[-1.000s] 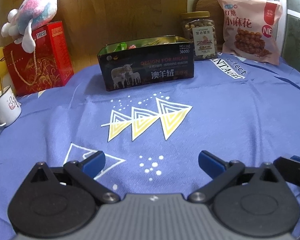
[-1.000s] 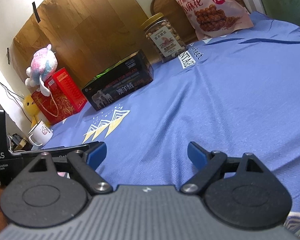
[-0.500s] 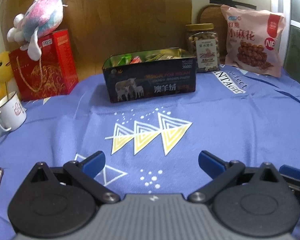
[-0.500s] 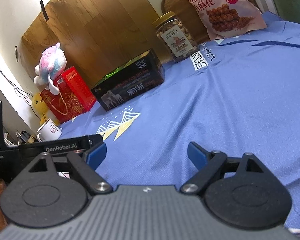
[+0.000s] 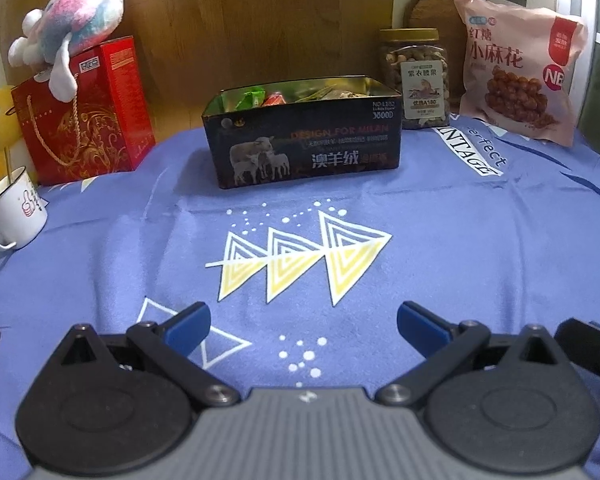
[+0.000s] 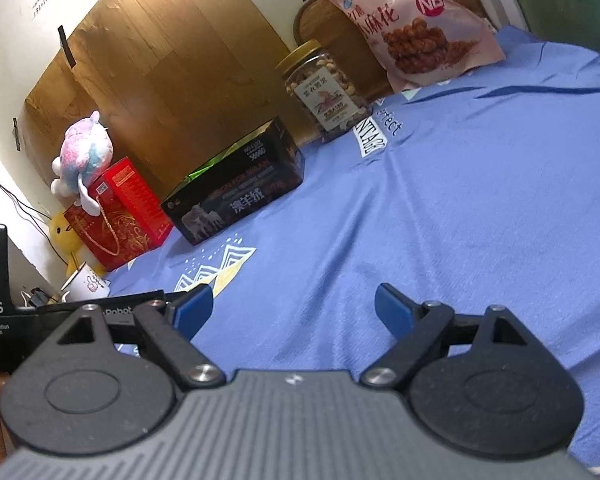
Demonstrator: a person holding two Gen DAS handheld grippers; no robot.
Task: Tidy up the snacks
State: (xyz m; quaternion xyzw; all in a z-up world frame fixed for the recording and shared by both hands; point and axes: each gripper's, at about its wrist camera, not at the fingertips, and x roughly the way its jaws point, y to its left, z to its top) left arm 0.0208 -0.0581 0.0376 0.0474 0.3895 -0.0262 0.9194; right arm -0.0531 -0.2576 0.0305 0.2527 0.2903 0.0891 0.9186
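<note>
Against the earlier frames nothing on the table (image 5: 460,240) has shifted: left gripper (image 5: 302,322) and right gripper (image 6: 294,308) hang with jaws wide, empty, snack tin (image 5: 304,148) upper centre, organizing apparently finished or idle.

The cloth (image 5: 440,240) was blue with yellow and white triangles and white dots. The far box (image 5: 304,148) was black with sheep on it. The bag (image 5: 516,68) was pink. The gift bag (image 5: 80,120) was red with gold swirls.
</note>
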